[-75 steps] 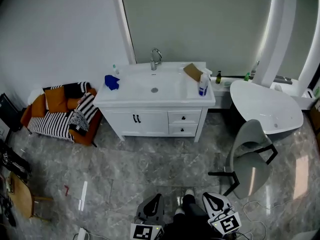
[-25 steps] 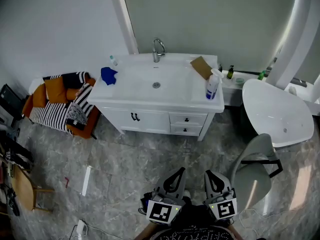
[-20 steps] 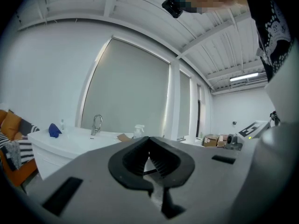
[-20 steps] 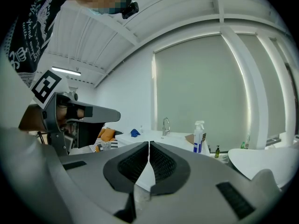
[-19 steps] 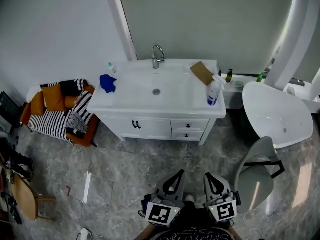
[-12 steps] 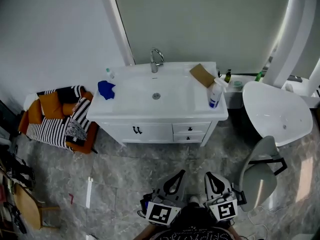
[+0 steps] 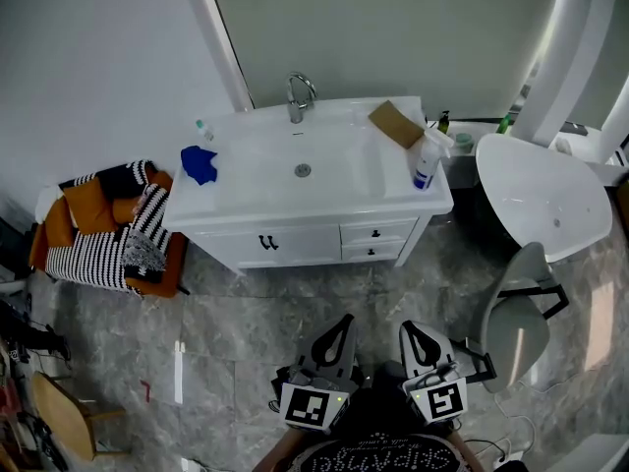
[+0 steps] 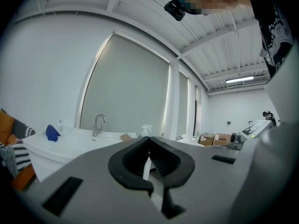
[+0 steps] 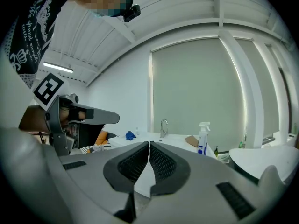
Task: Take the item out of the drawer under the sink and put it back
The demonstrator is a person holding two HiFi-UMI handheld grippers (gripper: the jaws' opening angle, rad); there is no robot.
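Ribbed black jaws closed, empty, on left gripper and right gripper

Vanity: one. Drawers — two, stacked at its right side. Door handles: two, side by side.

On the counter: one faucet, one spray bottle, one blue cloth, one brown card, one small clear bottle.

Right ledge: one dark bottle, one green bottle.

One bathtub, one grey chair, one armchair.

Grippers — two: left gripper, right gripper.
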